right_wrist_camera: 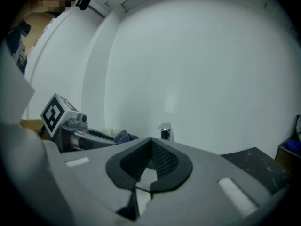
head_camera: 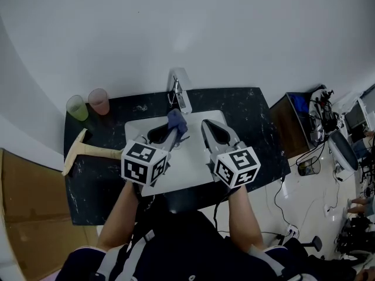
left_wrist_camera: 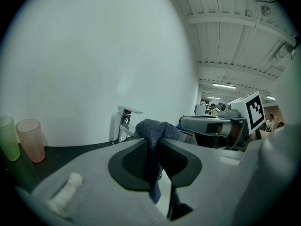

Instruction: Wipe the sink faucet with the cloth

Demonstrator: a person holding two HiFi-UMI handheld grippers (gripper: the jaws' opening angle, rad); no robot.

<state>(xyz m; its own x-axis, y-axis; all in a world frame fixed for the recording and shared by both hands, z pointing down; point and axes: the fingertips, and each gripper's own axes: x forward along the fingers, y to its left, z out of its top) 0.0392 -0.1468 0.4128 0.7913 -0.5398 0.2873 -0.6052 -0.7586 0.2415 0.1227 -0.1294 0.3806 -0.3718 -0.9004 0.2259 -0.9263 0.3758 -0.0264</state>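
The chrome faucet (head_camera: 179, 90) stands at the back rim of the white sink (head_camera: 193, 168). My left gripper (head_camera: 174, 132) is shut on a blue cloth (head_camera: 177, 120), which bunches out past its tips just short of the faucet. In the left gripper view the cloth (left_wrist_camera: 157, 128) is pinched between the dark pads (left_wrist_camera: 136, 159), with the faucet (left_wrist_camera: 124, 122) a little beyond to the left. My right gripper (head_camera: 206, 124) hovers over the sink beside the left one, shut and empty. In the right gripper view its tips (right_wrist_camera: 151, 141) meet, with the faucet (right_wrist_camera: 164, 132) ahead.
A green cup (head_camera: 77, 107) and a pink cup (head_camera: 99, 100) stand at the dark counter's (head_camera: 246, 107) back left. A wooden-handled tool (head_camera: 82, 151) lies on the counter left of the sink. The white wall rises right behind the faucet.
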